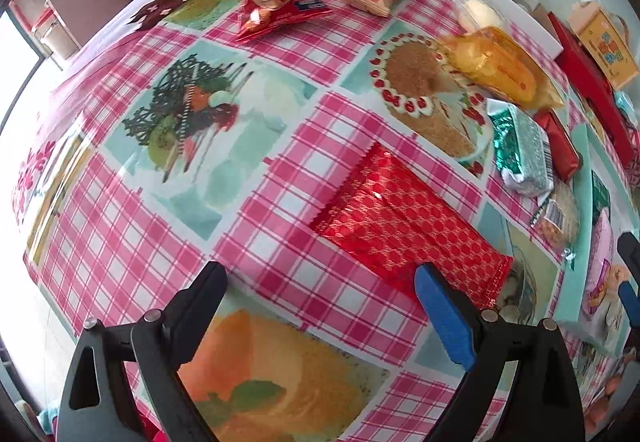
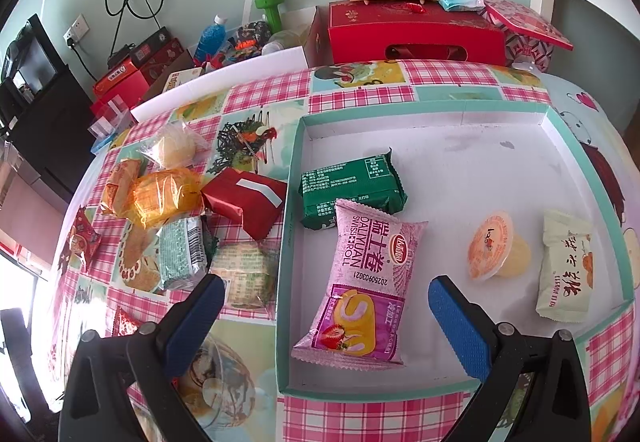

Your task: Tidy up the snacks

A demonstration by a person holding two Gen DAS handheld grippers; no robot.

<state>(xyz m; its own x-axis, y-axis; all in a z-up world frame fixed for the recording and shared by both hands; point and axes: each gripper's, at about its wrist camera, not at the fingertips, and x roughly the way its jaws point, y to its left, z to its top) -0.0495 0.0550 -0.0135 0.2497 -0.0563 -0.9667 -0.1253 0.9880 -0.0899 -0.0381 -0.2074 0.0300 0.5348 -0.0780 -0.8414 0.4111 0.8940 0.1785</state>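
Both pairs of jaws stand wide with nothing between them. Left gripper hangs over the checked tablecloth, its blue pad at the edge of a flat red foil packet. Right gripper hangs over the teal-rimmed tray, where a pink Swiss roll pack, a green packet, a jelly cup and a cream packet lie. More snacks, among them a red wrapped block, lie on the cloth just left of the tray.
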